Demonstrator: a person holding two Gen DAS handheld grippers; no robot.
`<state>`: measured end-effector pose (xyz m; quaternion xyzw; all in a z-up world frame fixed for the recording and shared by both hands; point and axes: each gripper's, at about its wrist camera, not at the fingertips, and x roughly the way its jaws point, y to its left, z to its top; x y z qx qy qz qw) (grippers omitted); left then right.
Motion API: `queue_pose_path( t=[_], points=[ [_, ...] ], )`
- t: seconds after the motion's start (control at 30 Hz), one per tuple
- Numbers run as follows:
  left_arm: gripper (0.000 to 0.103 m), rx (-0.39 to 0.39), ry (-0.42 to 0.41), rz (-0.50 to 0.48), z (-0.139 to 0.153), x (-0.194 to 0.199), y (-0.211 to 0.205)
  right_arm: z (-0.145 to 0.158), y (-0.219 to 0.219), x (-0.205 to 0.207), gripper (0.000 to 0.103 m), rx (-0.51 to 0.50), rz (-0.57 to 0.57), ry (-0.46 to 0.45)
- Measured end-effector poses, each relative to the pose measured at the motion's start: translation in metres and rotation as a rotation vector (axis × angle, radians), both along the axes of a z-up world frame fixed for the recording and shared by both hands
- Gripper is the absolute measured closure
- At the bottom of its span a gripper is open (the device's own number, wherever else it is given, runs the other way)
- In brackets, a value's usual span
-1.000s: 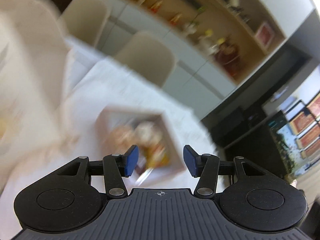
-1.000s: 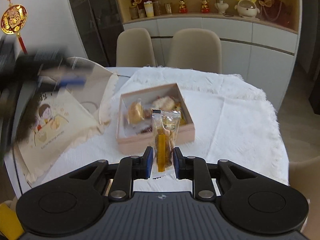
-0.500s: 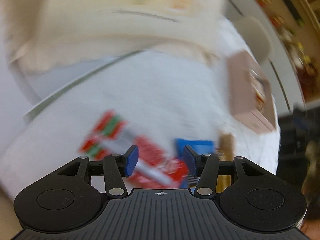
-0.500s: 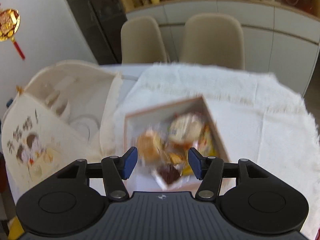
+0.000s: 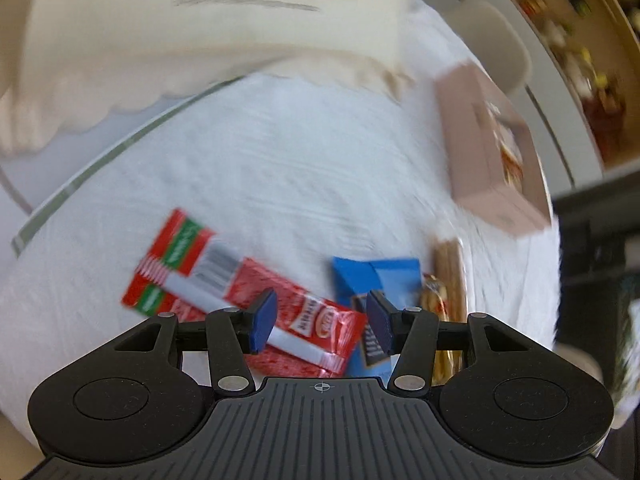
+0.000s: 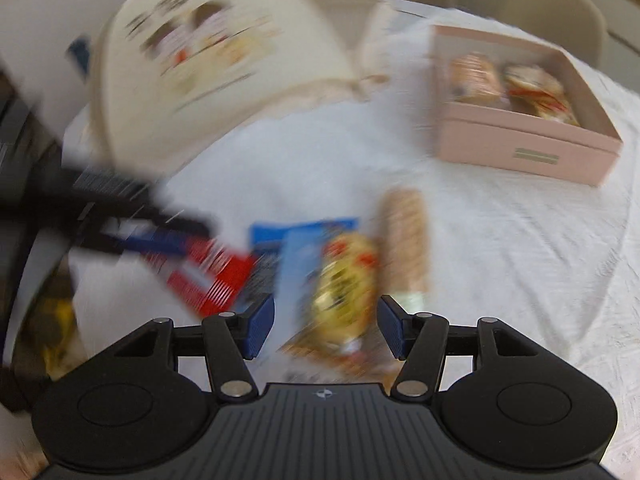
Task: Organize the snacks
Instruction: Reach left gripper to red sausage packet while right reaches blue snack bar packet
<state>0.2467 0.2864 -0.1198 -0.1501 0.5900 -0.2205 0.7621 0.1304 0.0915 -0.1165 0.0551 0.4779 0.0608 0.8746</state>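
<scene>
While both views are smeared by motion blur, the main things can still be told. The left claw (image 5: 320,322) hangs over the white-clothed surface (image 5: 280,168) with its blue pads apart and nothing pressed between them; a red snack packet (image 5: 248,292) with green and white stripes at one end lies flat on the cloth beneath and behind the pads, and a blue snack packet (image 5: 372,280) lies just beside it on the right. Further right in that view a long tan biscuit pack (image 5: 450,272) lies alongside the blue one.

The right claw (image 6: 326,328) has just been opening its jaws, and they now stand apart with nothing clamped between the pads. Below and beyond the gap lies a gold-wrapped snack (image 6: 344,284), blurred, flat on the cloth between the blue snack packet (image 6: 296,240) and the tan biscuit pack (image 6: 404,240). The red snack packet (image 6: 216,276) shows at the left of this cluster, and the left claw's dark body reaches in over it from the left edge as a streak.

A pink box (image 6: 520,136), open at the top and holding several wrapped snacks, stands on the cloth well apart from the cluster, toward the far right. A cream cloth bag (image 6: 224,52) with a cartoon print lies at the far left of the surface, near the box but not touching it
</scene>
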Motion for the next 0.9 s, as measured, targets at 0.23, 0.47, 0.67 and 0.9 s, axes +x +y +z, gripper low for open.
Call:
queue_pose_path(
  t=[0.23, 0.47, 0.67, 0.9],
  points=[
    [0.048, 0.2, -0.165, -0.163, 0.027, -0.029, -0.011, -0.02, 0.033, 0.009, 0.025, -0.171, -0.027, 0.013],
    [0.048, 0.194, -0.158, -0.227, 0.025, -0.037, -0.002, -0.035, 0.008, 0.019, 0.012, 0.072, -0.156, 0.125],
    [0.048, 0.131, -0.139, -0.26, 0.018, -0.029, 0.007, -0.035, 0.034, -0.003, 0.022, -0.057, -0.112, 0.113],
    [0.049, 0.067, -0.178, -0.149, 0.012, 0.021, 0.047, -0.024, 0.0, -0.058, 0.022, -0.054, -0.25, 0.138]
  ],
)
